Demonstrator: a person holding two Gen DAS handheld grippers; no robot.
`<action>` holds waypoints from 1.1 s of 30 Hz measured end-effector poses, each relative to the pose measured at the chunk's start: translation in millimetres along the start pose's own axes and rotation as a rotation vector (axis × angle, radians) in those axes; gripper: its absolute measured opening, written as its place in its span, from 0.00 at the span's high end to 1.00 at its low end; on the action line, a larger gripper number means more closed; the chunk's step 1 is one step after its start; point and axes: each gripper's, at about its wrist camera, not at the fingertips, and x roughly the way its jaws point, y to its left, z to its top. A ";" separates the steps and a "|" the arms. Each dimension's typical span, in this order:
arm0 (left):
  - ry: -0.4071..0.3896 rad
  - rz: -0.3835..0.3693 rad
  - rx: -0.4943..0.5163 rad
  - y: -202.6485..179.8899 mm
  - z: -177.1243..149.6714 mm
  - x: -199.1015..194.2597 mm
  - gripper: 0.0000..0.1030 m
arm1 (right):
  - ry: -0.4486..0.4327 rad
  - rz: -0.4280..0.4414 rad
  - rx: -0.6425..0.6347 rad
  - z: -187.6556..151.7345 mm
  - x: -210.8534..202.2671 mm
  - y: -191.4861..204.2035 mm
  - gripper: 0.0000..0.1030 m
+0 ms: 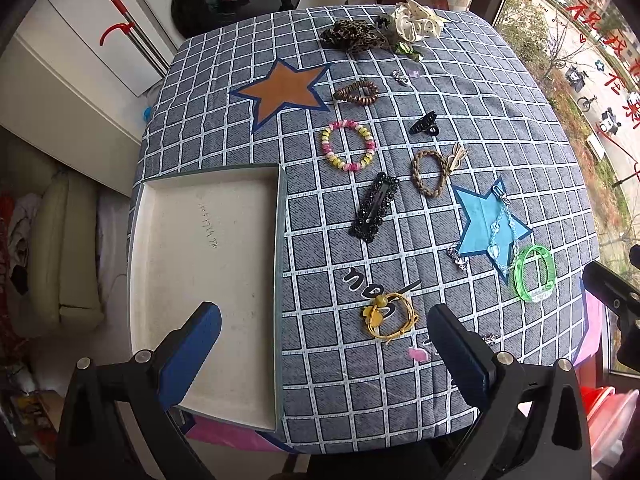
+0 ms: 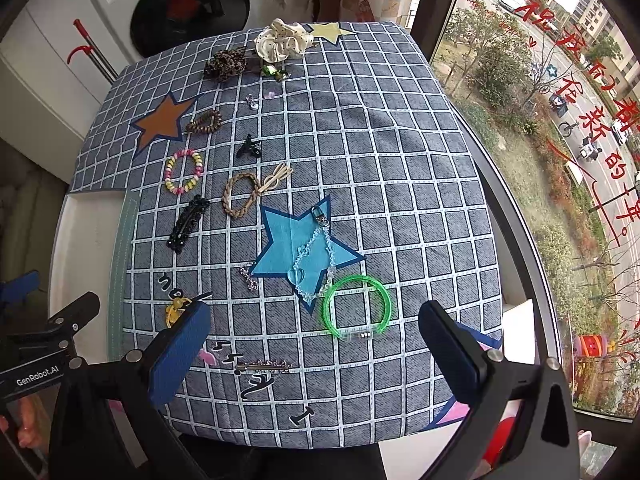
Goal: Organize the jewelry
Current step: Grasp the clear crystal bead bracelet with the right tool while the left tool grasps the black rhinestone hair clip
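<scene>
**Small, light pieces scattered on the cloth; tray empty, both grippers spread wide**

Nearest in the left wrist view, the left gripper (image 1: pixel 324 344) stands with its jaws wide apart and nothing between them, hovering over the edge of the white tray (image 1: pixel 160 240), which fills the lower left of the frame and holds no jewelry yet. Between the fingers lies the yellow cord bracelet (image 1: pixel 388 316) with a bead and a flat charm: light and floppy, so it would likely handle best pinched at the knot or charm, not the loose cord.

The right gripper (image 2: pixel 316 344) is likewise wide open and empty, low in the right wrist view. Just beyond it lies the green bangle (image 2: pixel 356 306), a stiff, glossy plastic ring, probably slippery; gripping across the band near its clasp looks surest. Touching it and trailing over the blue star is the clear bead chain (image 2: pixel 316 256), limp and apt to snag, best lifted at the metal clip at its far end.

Mid-frame sit the black beaded clip (image 1: pixel 374 208), rigid and easy to take across its width, the braided tan tie (image 1: pixel 430 178) and the pink-yellow coil tie (image 1: pixel 348 150), both springy.

Farthest, at the top of the table (image 1: pixel 500 140), lie two soft scrunchies, the leopard scrunchie (image 1: pixel 354 36) and the cream scrunchie (image 1: pixel 416 20), which should squash readily under the pads.
</scene>
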 end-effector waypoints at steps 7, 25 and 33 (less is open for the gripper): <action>0.004 0.002 0.059 -20.7 14.1 37.8 0.00 | 0.057 -0.011 0.031 -1.8 34.2 -17.3 0.00; 0.007 0.019 0.100 -47.4 63.6 131.3 0.00 | 0.157 0.030 0.075 40.0 140.4 -31.4 0.07; 0.029 -0.007 0.062 -42.4 72.7 153.0 0.00 | 0.175 0.013 0.044 47.4 174.2 -11.3 0.27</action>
